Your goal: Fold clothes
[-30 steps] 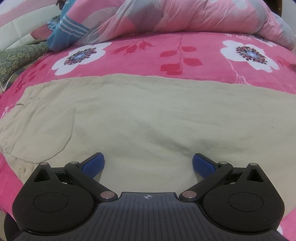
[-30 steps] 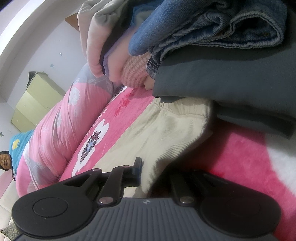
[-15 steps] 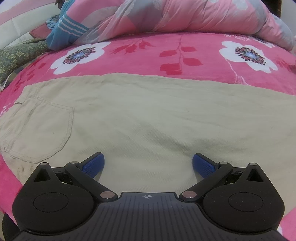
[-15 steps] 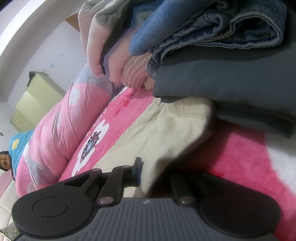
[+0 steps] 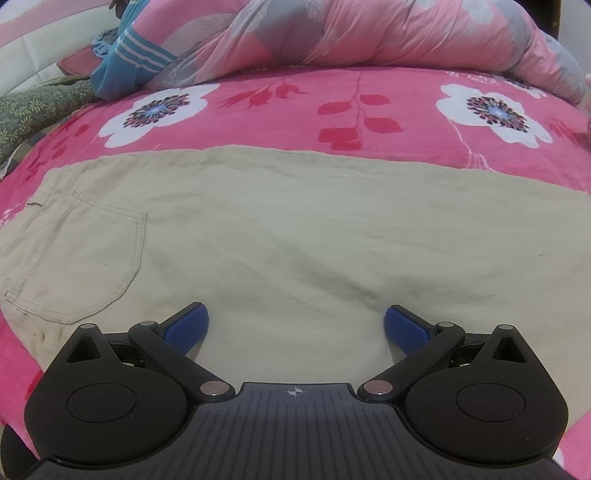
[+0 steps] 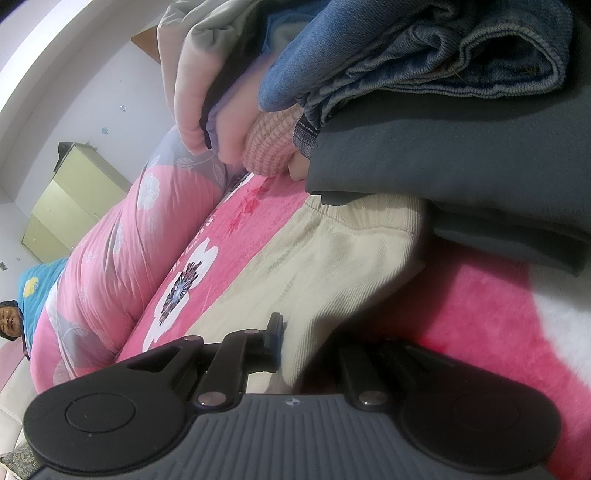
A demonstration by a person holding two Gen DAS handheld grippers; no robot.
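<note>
Beige trousers (image 5: 295, 236) lie flat across a pink floral bed cover (image 5: 332, 107), back pocket at the left. My left gripper (image 5: 295, 325) is open, blue pads wide apart, just above the cloth near its front edge. In the right wrist view, my right gripper (image 6: 295, 343) is tilted on its side and shut on the cuff end of the trousers (image 6: 332, 266). The cloth hides its lower finger.
A stack of folded clothes (image 6: 461, 122), jeans and dark grey cloth on top, lies on the trouser cuff. A rolled pink quilt (image 5: 369, 33) runs along the far side of the bed. A green cabinet (image 6: 66, 206) stands by the wall.
The left gripper has drifted slightly, so the trousers sit a little lower and to the right in its view. The right gripper holds still.
</note>
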